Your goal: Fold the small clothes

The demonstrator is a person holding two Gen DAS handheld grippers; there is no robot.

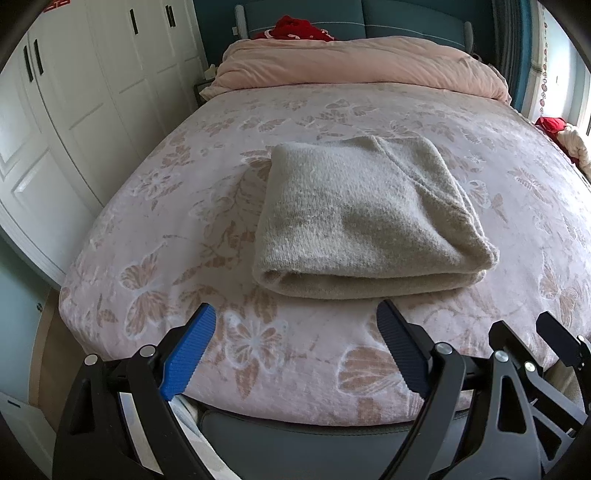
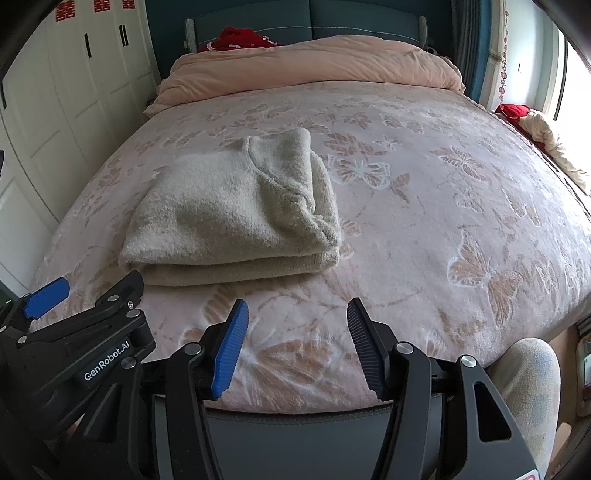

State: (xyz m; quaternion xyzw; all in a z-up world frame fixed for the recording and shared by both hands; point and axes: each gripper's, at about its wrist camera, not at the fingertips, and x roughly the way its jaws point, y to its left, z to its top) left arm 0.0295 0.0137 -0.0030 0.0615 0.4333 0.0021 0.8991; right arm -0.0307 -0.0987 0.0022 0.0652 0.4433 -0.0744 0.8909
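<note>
A beige knitted sweater (image 1: 365, 218) lies folded into a thick rectangle on the pink butterfly-patterned bedspread (image 1: 207, 206); it also shows in the right wrist view (image 2: 236, 214), left of centre. My left gripper (image 1: 295, 314) is open and empty, hovering over the bed's near edge just short of the sweater's folded front edge. My right gripper (image 2: 295, 308) is open and empty, over the near edge to the right of the sweater. The left gripper's body (image 2: 74, 332) shows at the lower left of the right wrist view.
A rolled pink duvet (image 1: 362, 62) lies across the head of the bed with a red cloth (image 1: 299, 27) behind it. White wardrobe doors (image 1: 74, 92) stand along the left. Red and cream fabrics (image 2: 535, 125) lie by the window at right. A person's leg (image 2: 528, 387) is at lower right.
</note>
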